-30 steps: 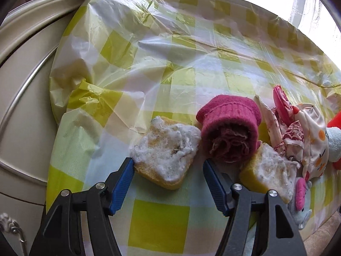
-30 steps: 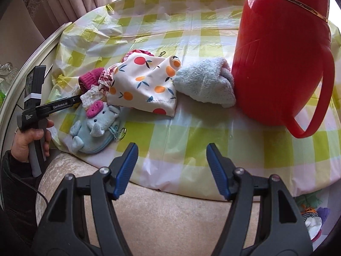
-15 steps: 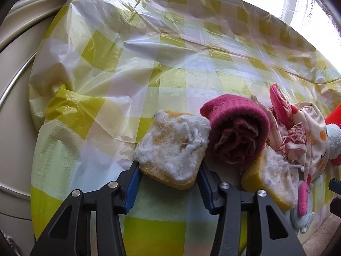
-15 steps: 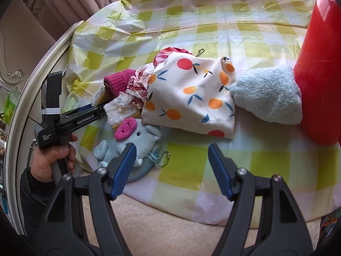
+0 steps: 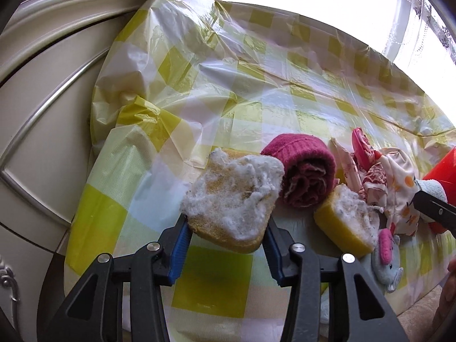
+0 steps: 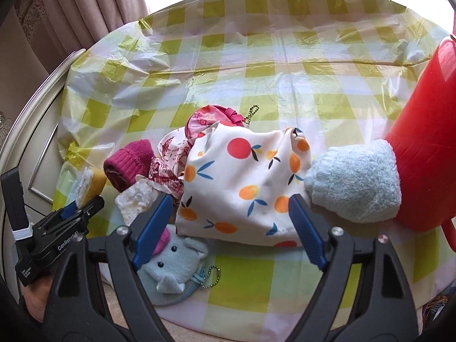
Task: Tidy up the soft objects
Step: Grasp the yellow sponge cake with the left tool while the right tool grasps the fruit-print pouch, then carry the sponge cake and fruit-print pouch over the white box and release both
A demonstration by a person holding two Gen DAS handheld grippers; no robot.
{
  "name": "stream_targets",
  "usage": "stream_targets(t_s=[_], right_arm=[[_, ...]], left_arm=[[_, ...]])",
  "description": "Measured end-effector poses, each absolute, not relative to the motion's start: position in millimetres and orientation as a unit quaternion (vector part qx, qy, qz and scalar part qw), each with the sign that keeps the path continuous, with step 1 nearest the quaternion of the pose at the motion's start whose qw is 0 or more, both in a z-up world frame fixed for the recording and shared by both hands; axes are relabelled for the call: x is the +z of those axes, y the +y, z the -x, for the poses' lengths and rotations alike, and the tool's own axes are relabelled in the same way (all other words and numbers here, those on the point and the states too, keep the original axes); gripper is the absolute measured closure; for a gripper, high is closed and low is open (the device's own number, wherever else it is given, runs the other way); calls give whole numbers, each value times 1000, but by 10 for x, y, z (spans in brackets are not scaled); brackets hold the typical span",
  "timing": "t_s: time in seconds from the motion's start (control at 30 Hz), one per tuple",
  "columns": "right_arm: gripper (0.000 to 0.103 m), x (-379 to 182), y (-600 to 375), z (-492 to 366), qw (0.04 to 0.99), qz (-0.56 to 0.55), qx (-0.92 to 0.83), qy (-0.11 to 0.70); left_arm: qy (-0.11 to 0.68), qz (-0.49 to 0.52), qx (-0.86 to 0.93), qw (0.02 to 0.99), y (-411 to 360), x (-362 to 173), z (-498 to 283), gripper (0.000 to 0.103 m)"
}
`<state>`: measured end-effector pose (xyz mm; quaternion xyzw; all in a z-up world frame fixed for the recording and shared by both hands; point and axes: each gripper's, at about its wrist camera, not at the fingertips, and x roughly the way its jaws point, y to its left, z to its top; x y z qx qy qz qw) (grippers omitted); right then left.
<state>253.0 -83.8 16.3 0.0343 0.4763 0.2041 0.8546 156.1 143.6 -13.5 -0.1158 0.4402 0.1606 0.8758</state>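
Sponge (image 5: 233, 199) at near left of table (image 5: 256, 91), beside red roll (image 5: 302, 171): light, squashy, frayed top, so best taken by its firm yellow sides. Left gripper (image 5: 226, 245) clamps those sides, half-wide. Right gripper (image 6: 228, 225) empty, jaws opening wide around orange-print pouch (image 6: 242, 182), likely not touching.

bare cloth (image 6: 256, 57) behind, probably free

Both wrist views look steeply down, close, sharing perhaps the pink roll (image 5: 299, 168).
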Motion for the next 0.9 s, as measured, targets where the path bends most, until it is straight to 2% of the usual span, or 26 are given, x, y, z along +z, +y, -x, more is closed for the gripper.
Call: stream_targets(t_s=[0.23,0.3,0.37,0.5,0.67,0.9], right_arm=[[18,45,-581,-2680,859,28,196,471],[32,-36,-546,-2688,858,45,194,474],[36,-81,-540,-2669,857,51,201,471],[52,-21,-563,-2584,863,55,214,455],[56,82,-679,-2449,868,33,236,435],[56,268,-933,-2232,873,1,258,415]], left_arm=[[419,134,170,882,1408,-39,-1410,55],[418,134,169,882,1391,-38,-1405,55],[418,134,167,883,1367,-34,-1391,55],[414,136,163,885,1346,-10,-1380,55],[408,142,160,888,1294,40,-1319,55],[400,142,152,892,1150,118,-1229,55]])
